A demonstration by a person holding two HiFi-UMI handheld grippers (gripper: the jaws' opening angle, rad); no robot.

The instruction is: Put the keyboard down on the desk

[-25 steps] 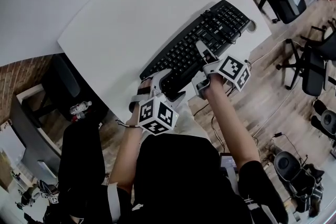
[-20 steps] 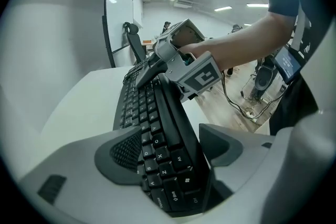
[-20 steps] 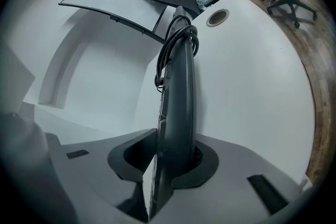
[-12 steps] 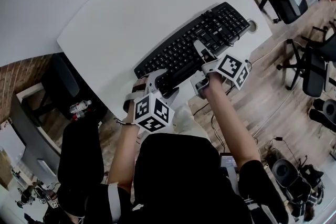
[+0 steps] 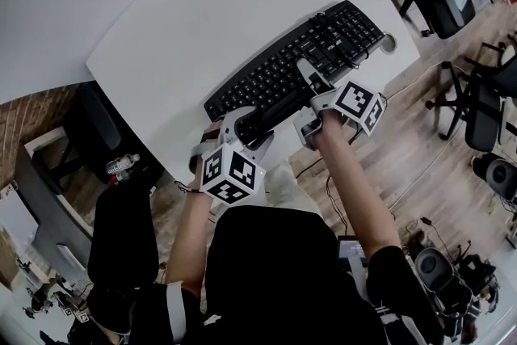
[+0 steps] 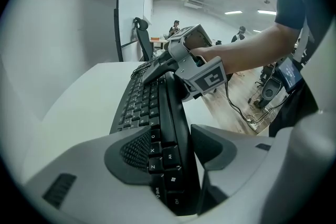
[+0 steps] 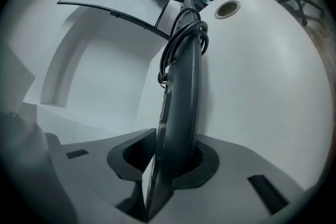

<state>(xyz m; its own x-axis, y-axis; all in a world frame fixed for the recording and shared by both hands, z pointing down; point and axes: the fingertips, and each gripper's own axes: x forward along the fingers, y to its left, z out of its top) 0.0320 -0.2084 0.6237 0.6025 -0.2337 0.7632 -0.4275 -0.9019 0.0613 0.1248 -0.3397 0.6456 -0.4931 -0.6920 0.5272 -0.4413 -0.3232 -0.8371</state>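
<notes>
Now, keyboard (image 5: 295,69): lay slantwise near the front edge of the desk (image 5: 202,20), with my jaws round its front edge.
Left gripper (image 5: 242,128): jaws had just been closing round the left end. One pad met the keys, the other seemed to stand off, so no clamp yet.
Right gripper (image 5: 305,97): pinched the front edge, though its jaws had just eased a little.
Doing it well: I judged it best to lower it level, let the base settle, then release both ends together.
Hidden: the underside, so I couldn't tell whether it rested flat.
</notes>
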